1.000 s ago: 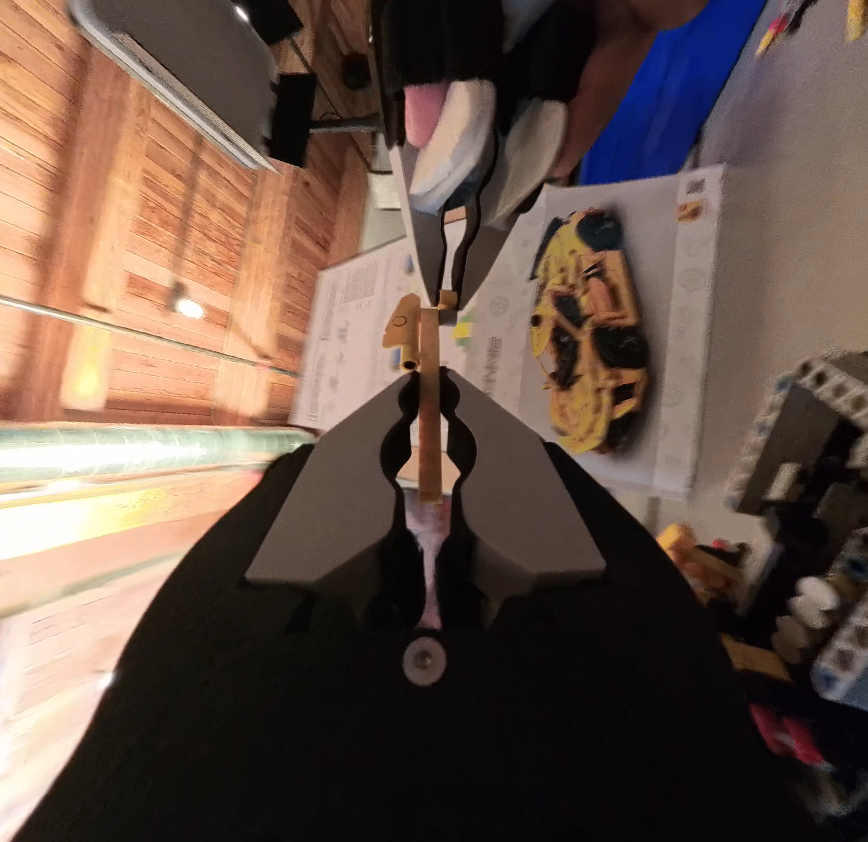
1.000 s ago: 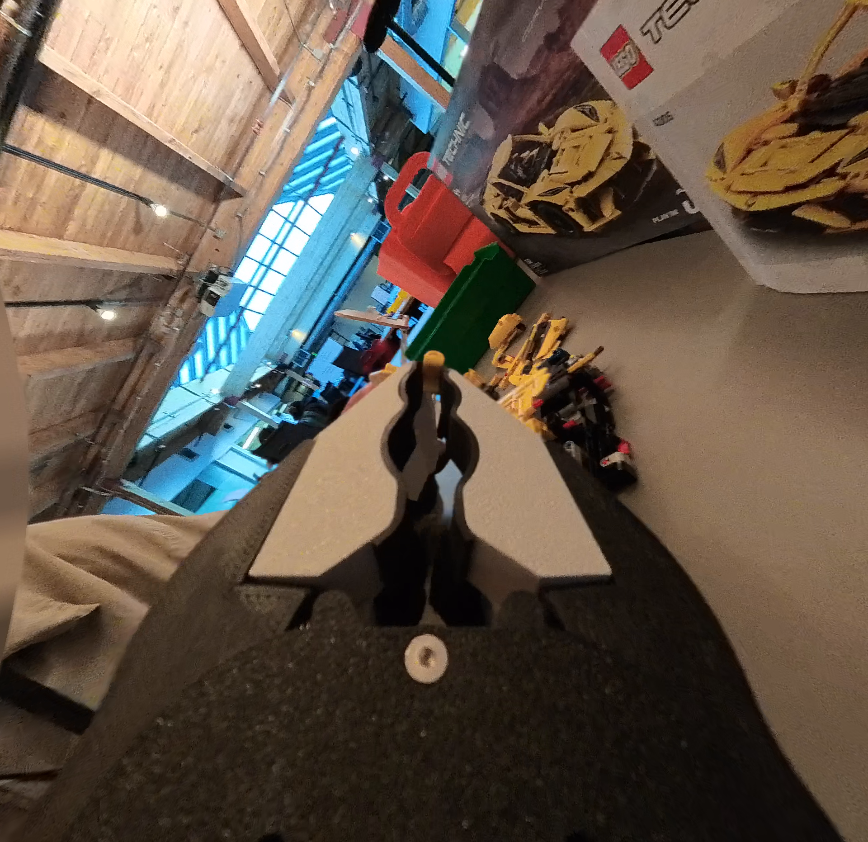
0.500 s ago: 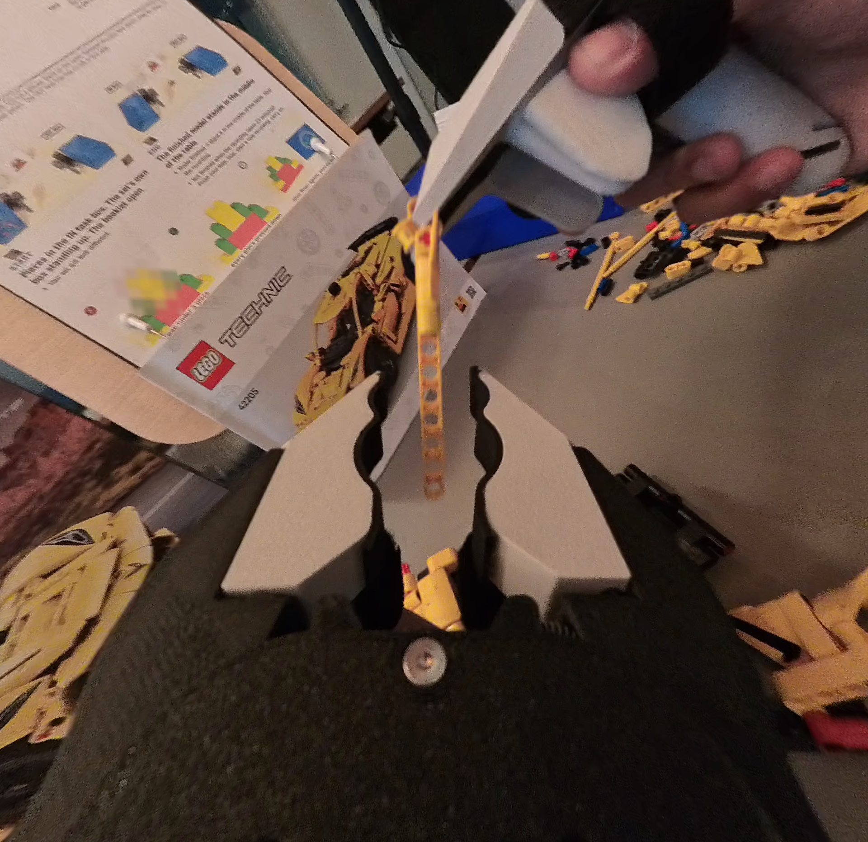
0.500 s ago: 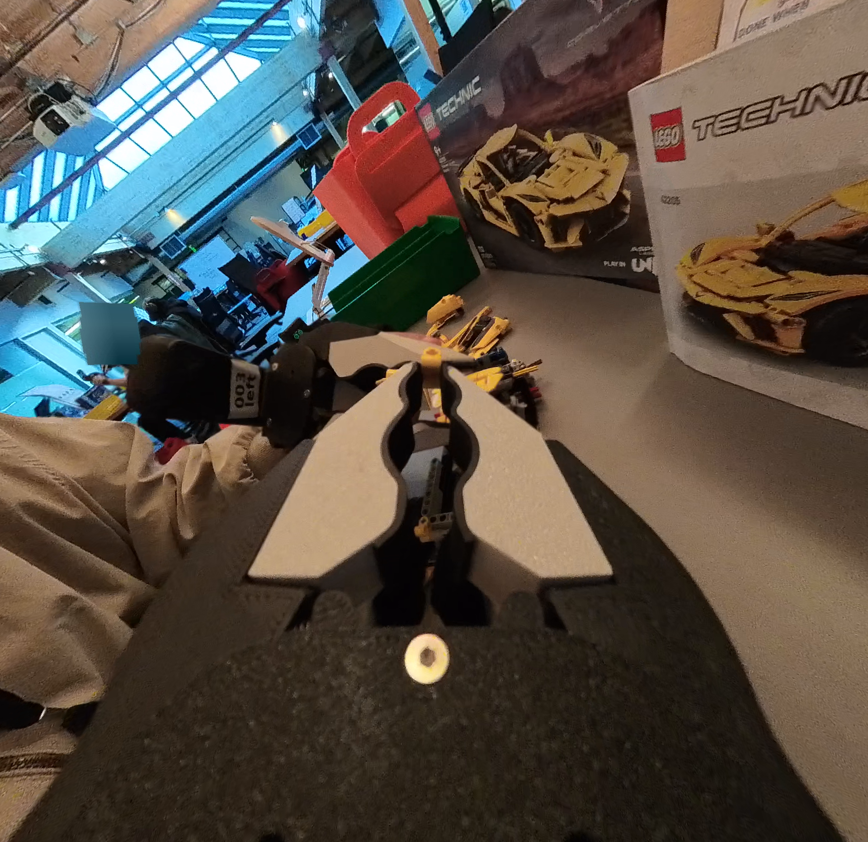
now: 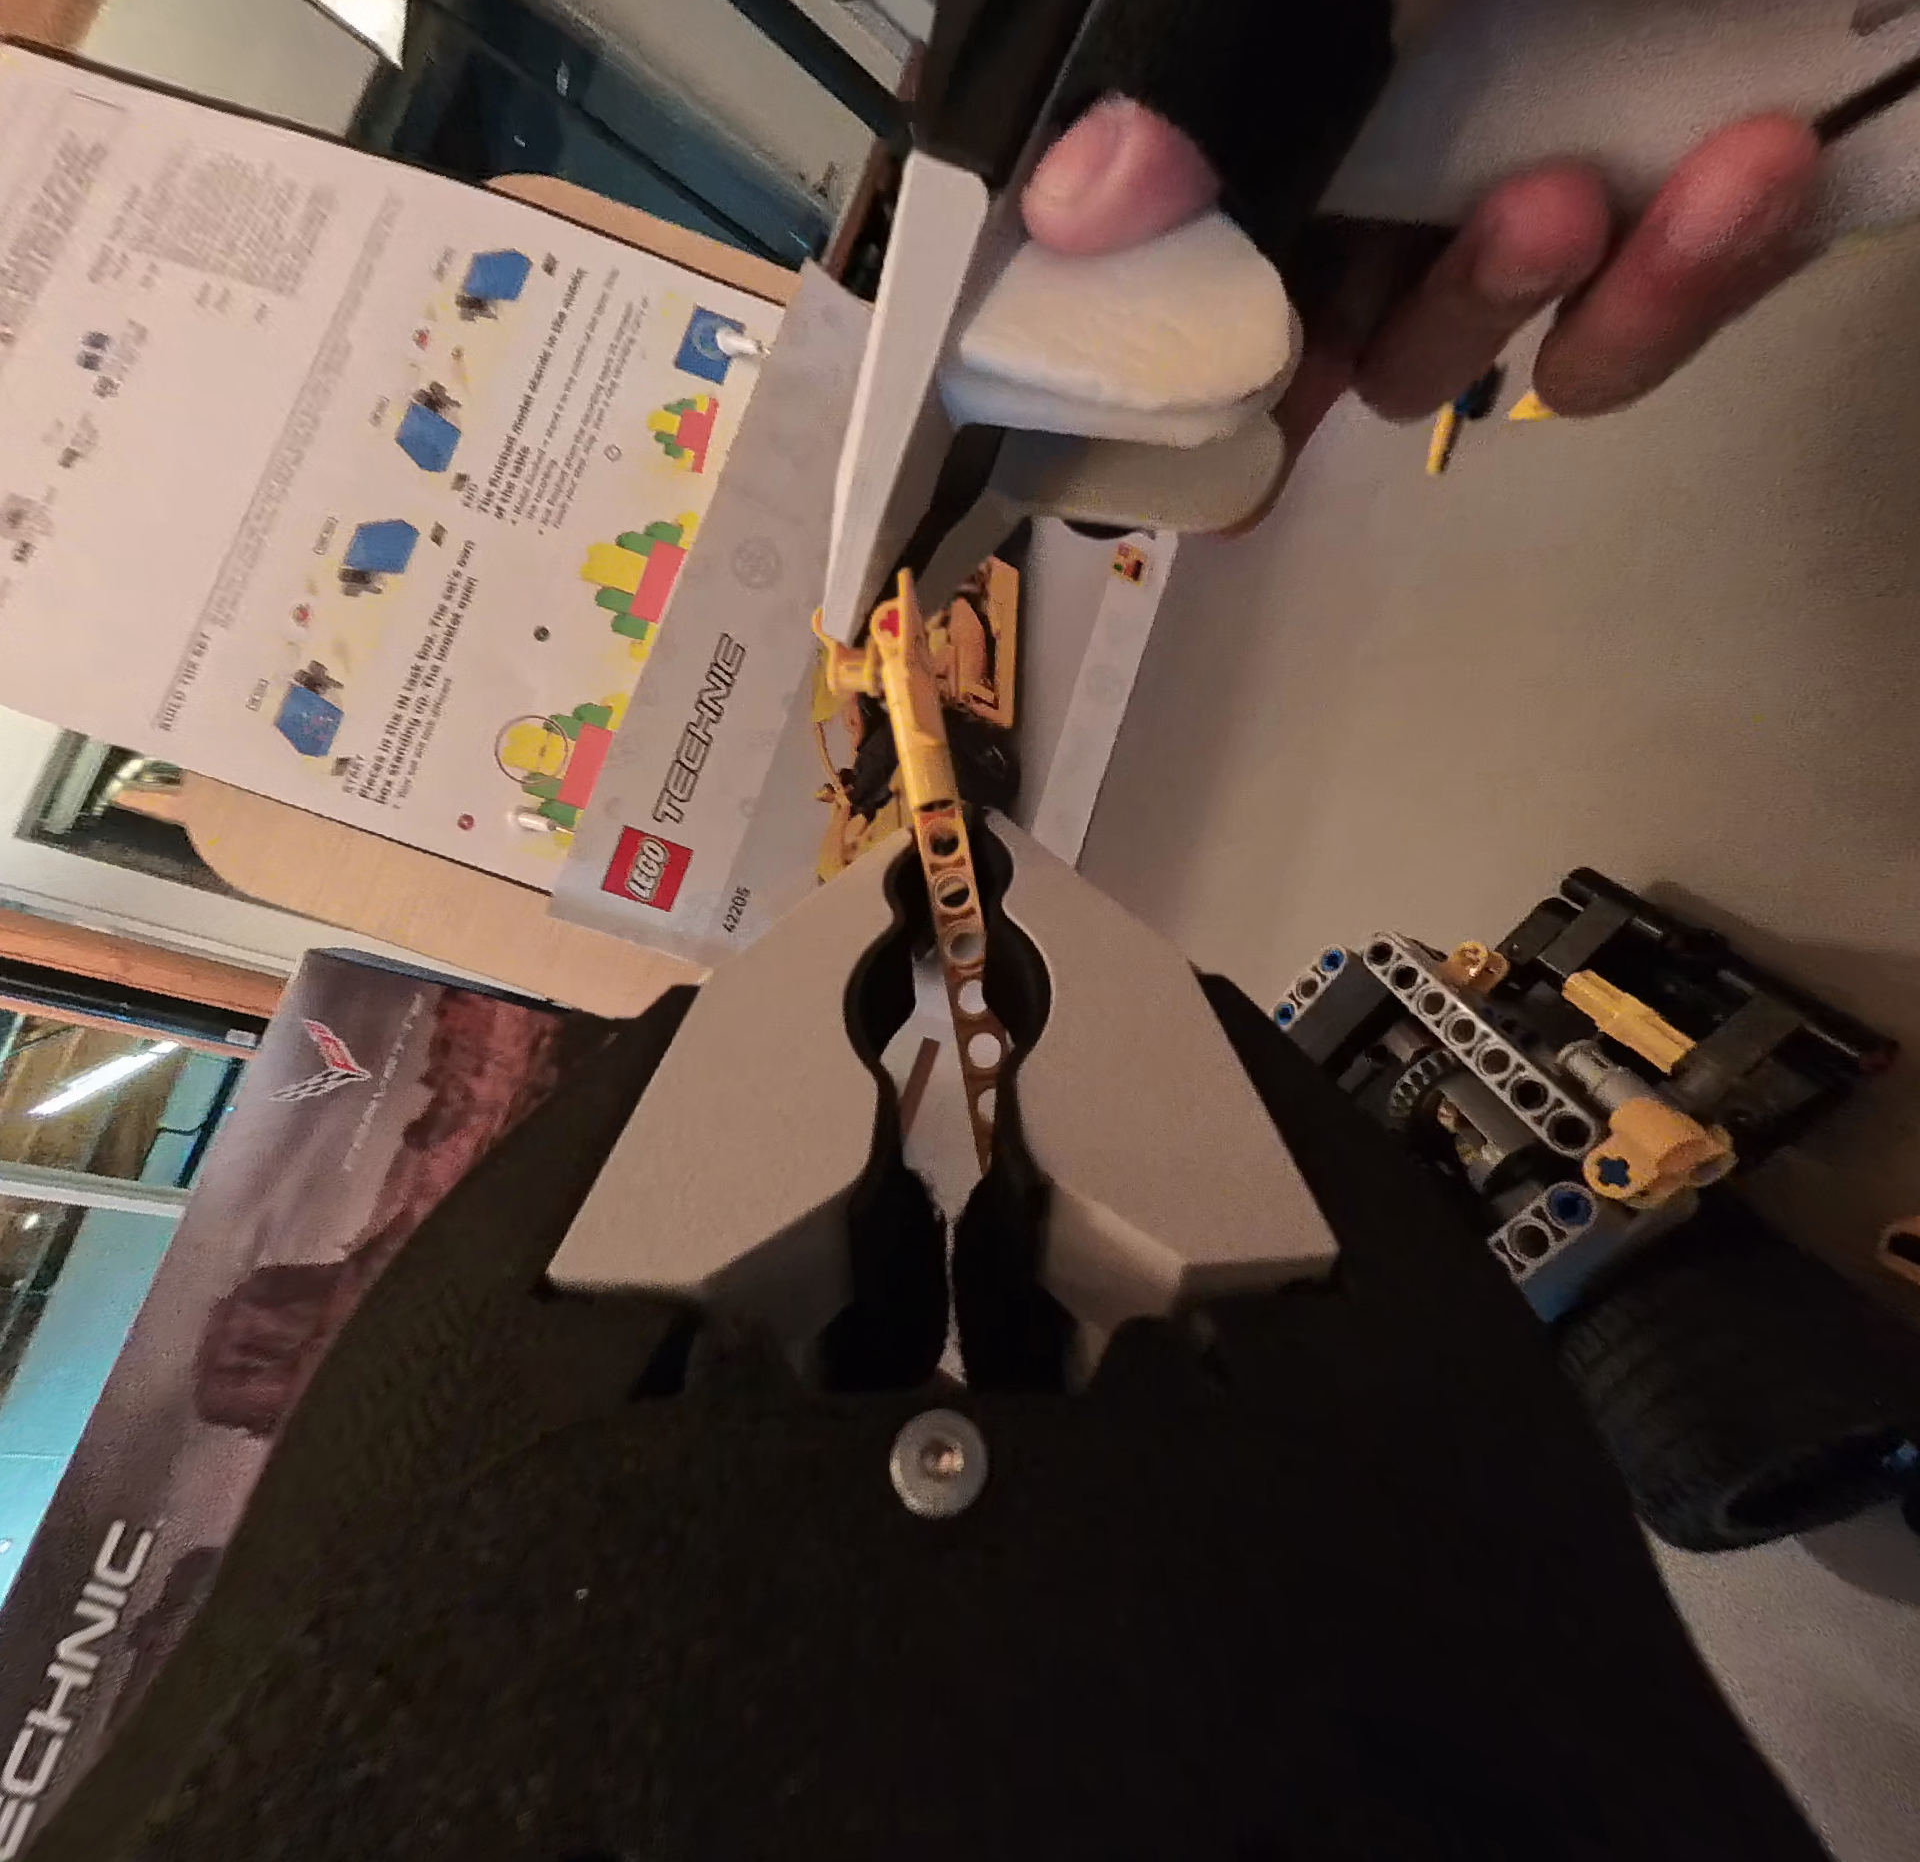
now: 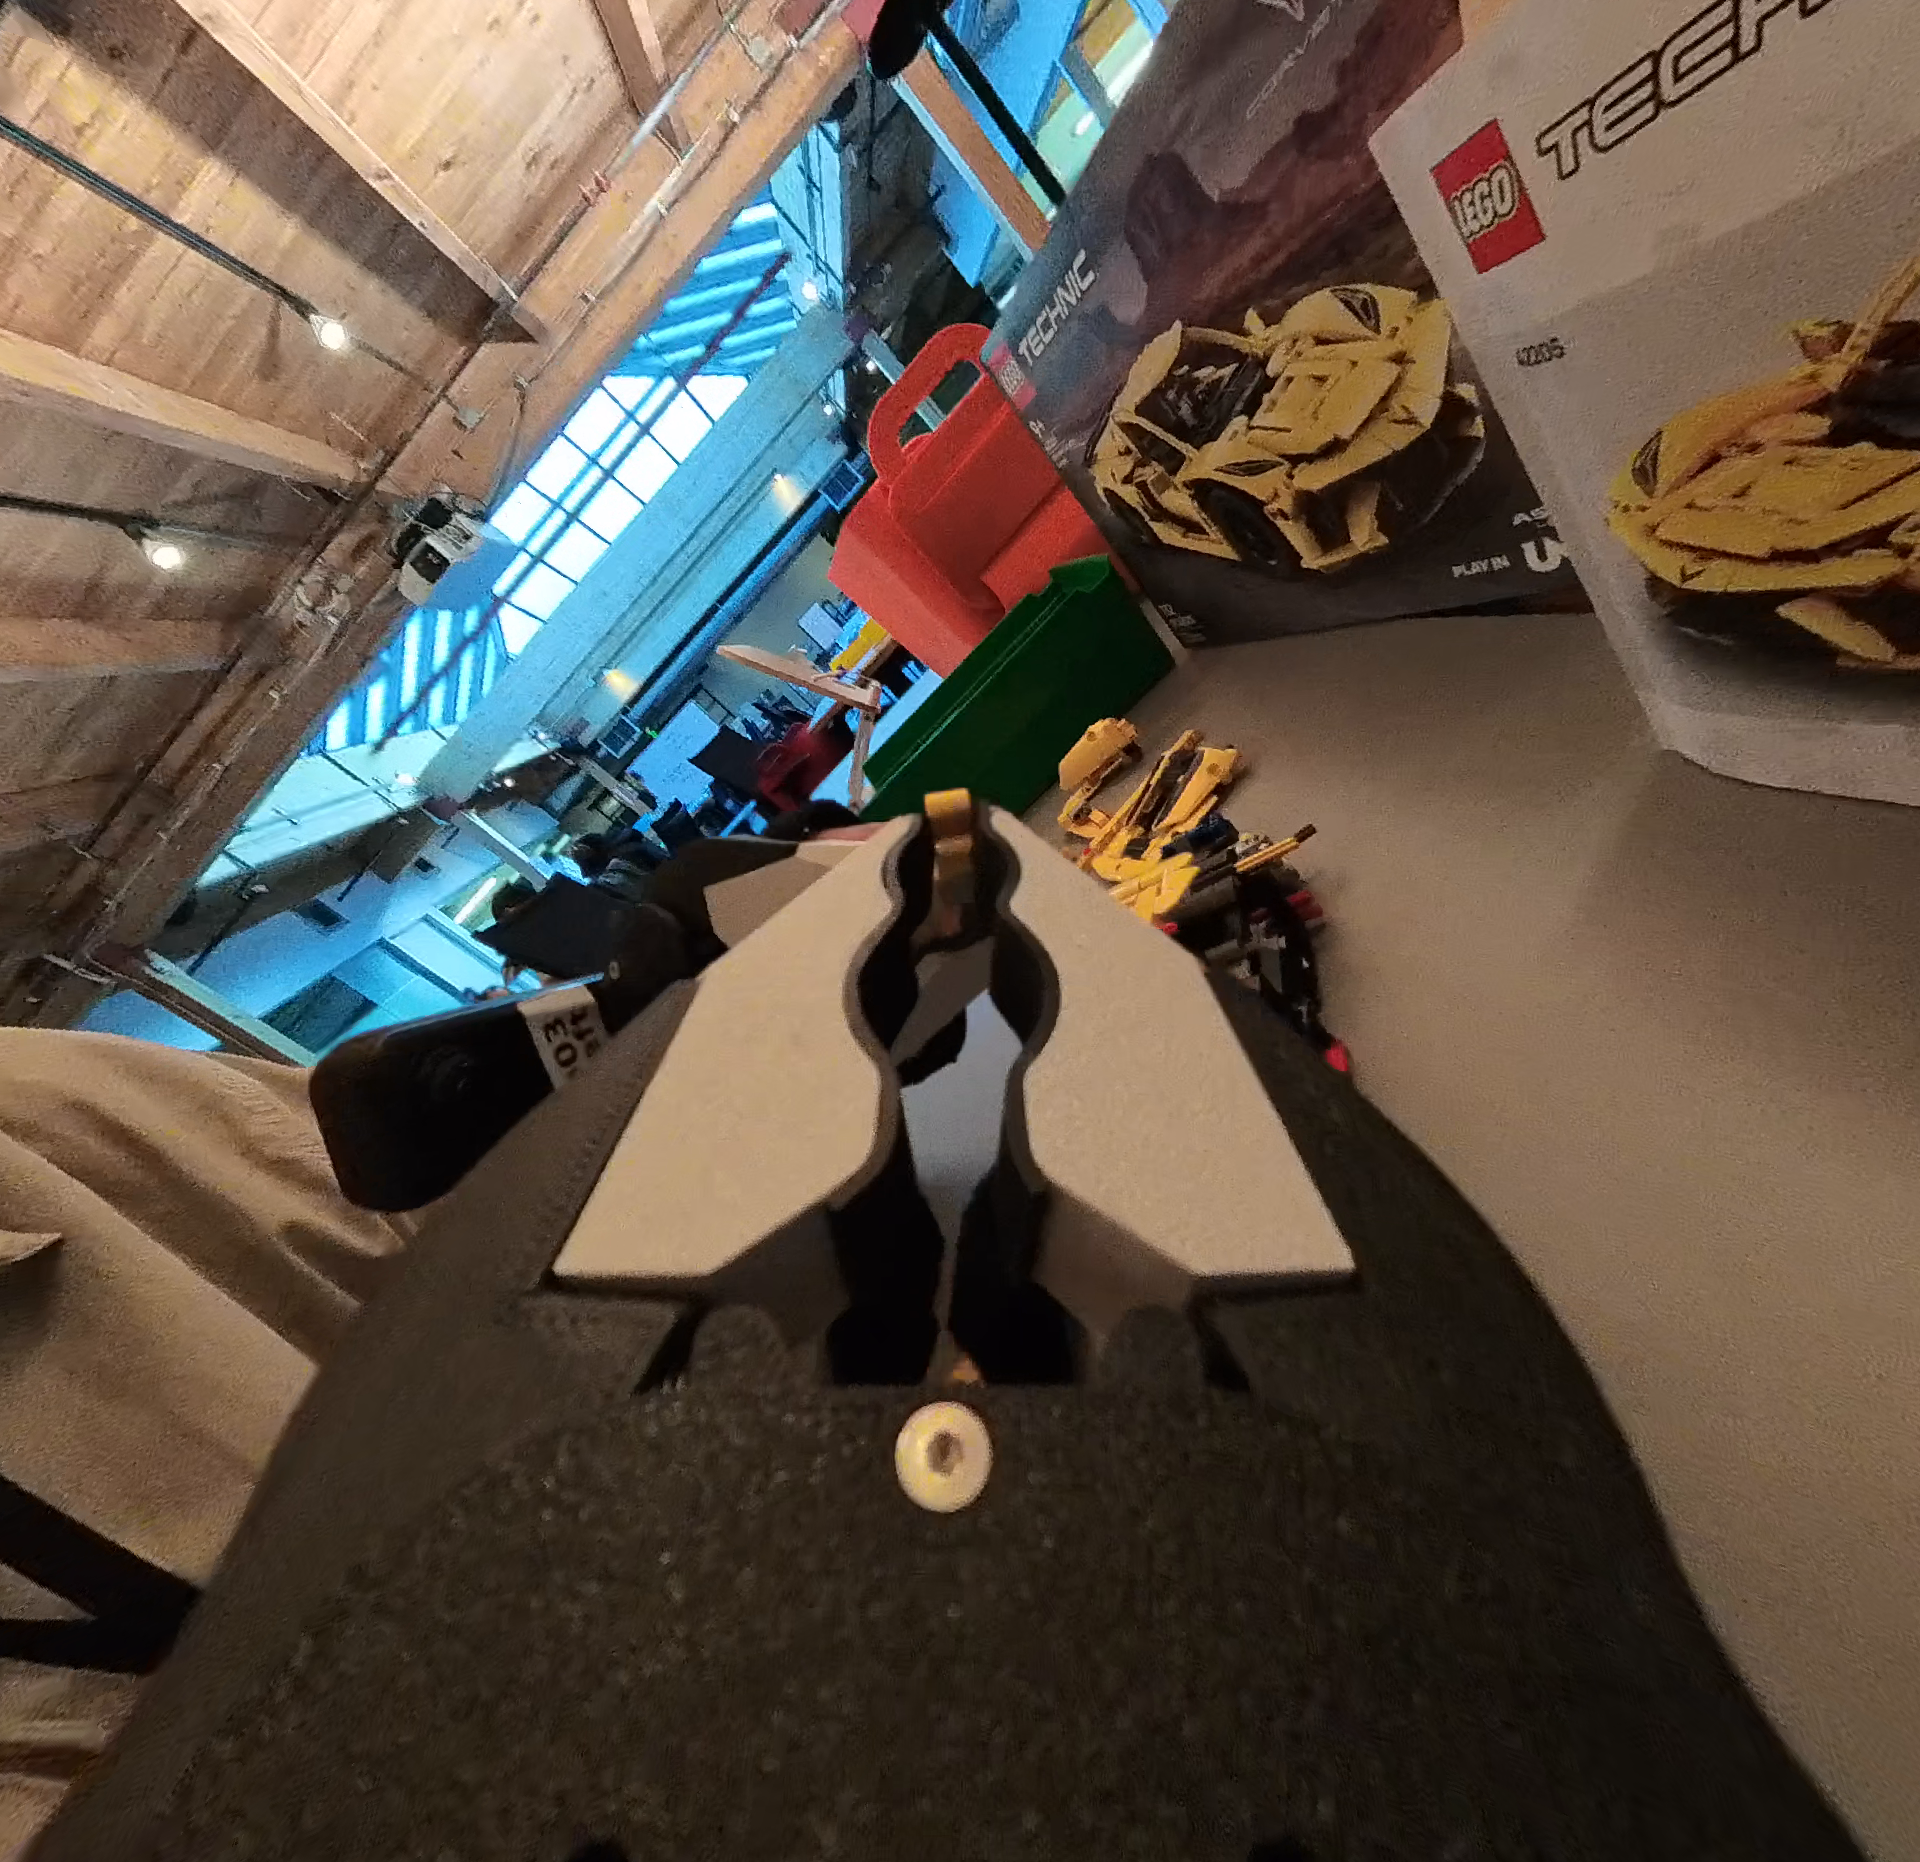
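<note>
My left gripper [image 5: 943,841] is shut on a long yellow beam with holes [image 5: 961,939], which runs between its fingers and sticks out past the tips. At the beam's far end is a small yellow connector [image 5: 854,664]. My right gripper [image 5: 862,617] comes in from above, held by a hand [image 5: 1558,285], and pinches that end. In the right wrist view my right gripper [image 6: 951,838] is shut on the small yellow piece [image 6: 948,825]. The left gripper's grey fingers [image 6: 769,893] and black body lie just behind it. Both grippers are held above the grey table [image 5: 1507,669].
A part-built grey and black chassis with a tyre [image 5: 1507,1074] stands at the right. A white booklet [image 5: 717,732], a printed sheet [image 5: 312,410] and a dark box [image 5: 312,1137] stand behind. A red container [image 6: 956,503], a green bin [image 6: 1029,680] and loose yellow parts [image 6: 1153,825] lie farther off.
Half a second ago my left gripper was open with the beam loose between its fingers; now it is shut on it again. My right gripper stayed shut on the beam's end. Both views swung.
</note>
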